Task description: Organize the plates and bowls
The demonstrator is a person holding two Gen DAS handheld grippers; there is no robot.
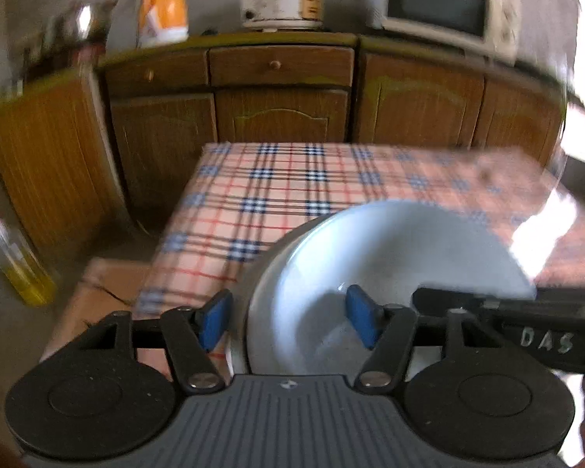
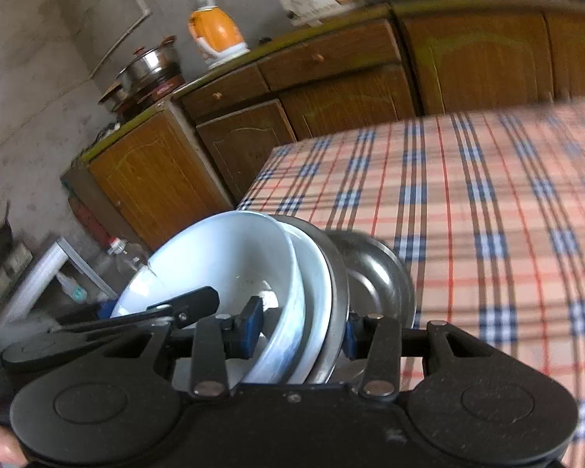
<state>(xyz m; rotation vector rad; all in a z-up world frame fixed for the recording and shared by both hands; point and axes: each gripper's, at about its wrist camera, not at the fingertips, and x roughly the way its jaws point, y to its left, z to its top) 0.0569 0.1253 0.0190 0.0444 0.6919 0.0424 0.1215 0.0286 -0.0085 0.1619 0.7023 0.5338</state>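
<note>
Both grippers bracket one nested stack of dishes at the near left corner of the table (image 2: pixel 487 202), which carries a plaid cloth.

Left gripper (image 1: pixel 288 321): blue pads straddle the stack's left rim, one pad outside the wall and one inside the white bowl (image 1: pixel 370 257). A gap shows beside each pad, and contact cannot be confirmed in this blurred view.

Right gripper (image 2: pixel 304 331): blue pads straddle the stack's right side. The inner pad lies inside the white bowl (image 2: pixel 222 261); the outer pad sits against the steel dish (image 2: pixel 337 292). The jaws appear to pinch the layered rims.

Stack composition, seen from the right wrist:
- white bowl, deep, glossy, innermost;
- second white dish (image 2: pixel 316 273) beneath it;
- steel dish under both;
- another steel bowl (image 2: pixel 374 273) just beside, toward the table's middle.

The stack sits tilted.
</note>
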